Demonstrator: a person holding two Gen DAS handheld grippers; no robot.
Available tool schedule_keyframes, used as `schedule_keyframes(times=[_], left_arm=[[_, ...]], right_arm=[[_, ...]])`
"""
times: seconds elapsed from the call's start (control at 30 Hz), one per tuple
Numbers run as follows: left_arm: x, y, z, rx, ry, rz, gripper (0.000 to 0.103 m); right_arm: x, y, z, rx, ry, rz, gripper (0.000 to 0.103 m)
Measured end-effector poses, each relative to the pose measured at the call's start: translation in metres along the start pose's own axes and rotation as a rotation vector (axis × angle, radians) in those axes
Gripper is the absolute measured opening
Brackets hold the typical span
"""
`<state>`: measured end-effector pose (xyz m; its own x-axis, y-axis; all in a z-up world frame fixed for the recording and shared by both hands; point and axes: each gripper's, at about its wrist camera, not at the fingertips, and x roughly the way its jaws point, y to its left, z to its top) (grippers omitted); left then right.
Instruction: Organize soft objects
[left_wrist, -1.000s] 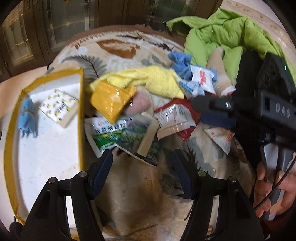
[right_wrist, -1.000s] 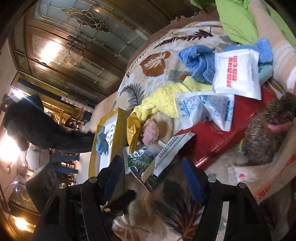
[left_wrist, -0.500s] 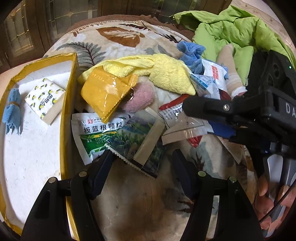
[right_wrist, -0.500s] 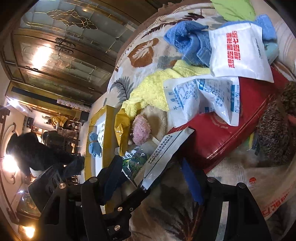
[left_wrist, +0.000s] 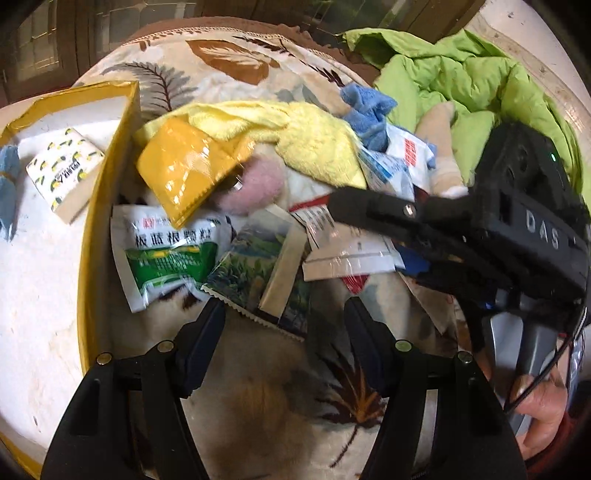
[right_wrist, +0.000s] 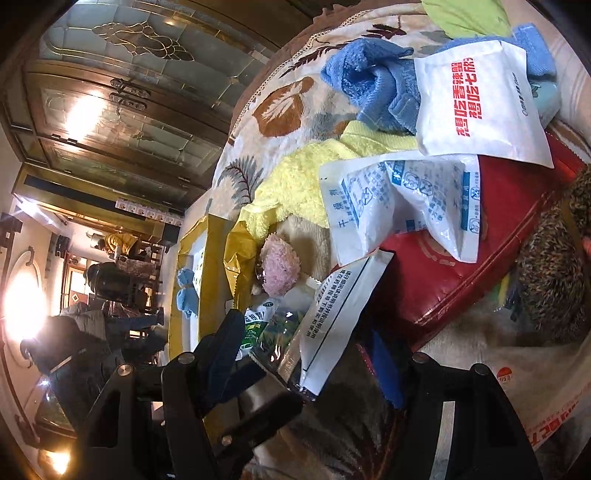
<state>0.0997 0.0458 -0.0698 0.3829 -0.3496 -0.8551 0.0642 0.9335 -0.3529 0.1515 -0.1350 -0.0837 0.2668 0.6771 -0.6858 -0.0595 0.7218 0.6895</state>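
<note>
Soft things lie in a heap on the leaf-print blanket: a yellow towel (left_wrist: 314, 140) (right_wrist: 295, 181), a pink fluffy ball (left_wrist: 251, 184) (right_wrist: 280, 264) and a blue cloth (left_wrist: 369, 110) (right_wrist: 369, 88). Packets are mixed in with them. My left gripper (left_wrist: 284, 317) is open just short of a green landscape sachet (left_wrist: 258, 273). My right gripper (right_wrist: 304, 352) (left_wrist: 369, 236) comes in from the right, open. A white sachet (right_wrist: 332, 325) (left_wrist: 347, 258) stands between its fingers, which are apart from it.
A yellow-rimmed tray (left_wrist: 86, 229) on the left holds a tissue pack (left_wrist: 64, 173) and a blue cloth (left_wrist: 7, 184). A yellow pouch (left_wrist: 181, 173), a green-white sachet (left_wrist: 170, 251), a red packet (right_wrist: 461, 266) and a brown plush (right_wrist: 554, 280) crowd the heap. A green quilt (left_wrist: 461, 85) lies behind.
Both grippers have moved closer to the heap. The right gripper has slid left until the white sachet stands between its fingers. Neither has shut.
</note>
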Motion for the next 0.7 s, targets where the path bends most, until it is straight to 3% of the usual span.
schedule_keyframes(times=[0.07, 0.13, 0.23, 0.37, 0.5, 0.7], left_arm=[[0.000, 0.003, 0.002, -0.021, -0.004, -0.009, 0.066], [-0.001, 0.004, 0.003, -0.022, -0.019, -0.013, 0.066], [-0.006, 0.002, 0.003, 0.000, -0.054, -0.039, 0.066], [-0.013, -0.003, 0.006, 0.043, -0.104, -0.082, 0.066], [0.006, -0.007, 0.013, 0.054, -0.036, -0.069, 0.066], [0.012, -0.009, 0.021, 0.053, -0.045, -0.049, 0.066]], right_arm=[[0.003, 0.002, 0.002, -0.003, 0.004, -0.007, 0.058], [0.004, 0.001, 0.002, -0.005, 0.008, -0.012, 0.041], [0.005, -0.004, 0.001, 0.000, 0.012, -0.026, 0.031], [0.004, -0.014, 0.002, 0.032, 0.009, -0.013, 0.027], [0.004, -0.009, 0.004, 0.015, 0.004, -0.025, 0.027], [0.007, -0.008, 0.012, 0.032, -0.011, -0.026, 0.024]])
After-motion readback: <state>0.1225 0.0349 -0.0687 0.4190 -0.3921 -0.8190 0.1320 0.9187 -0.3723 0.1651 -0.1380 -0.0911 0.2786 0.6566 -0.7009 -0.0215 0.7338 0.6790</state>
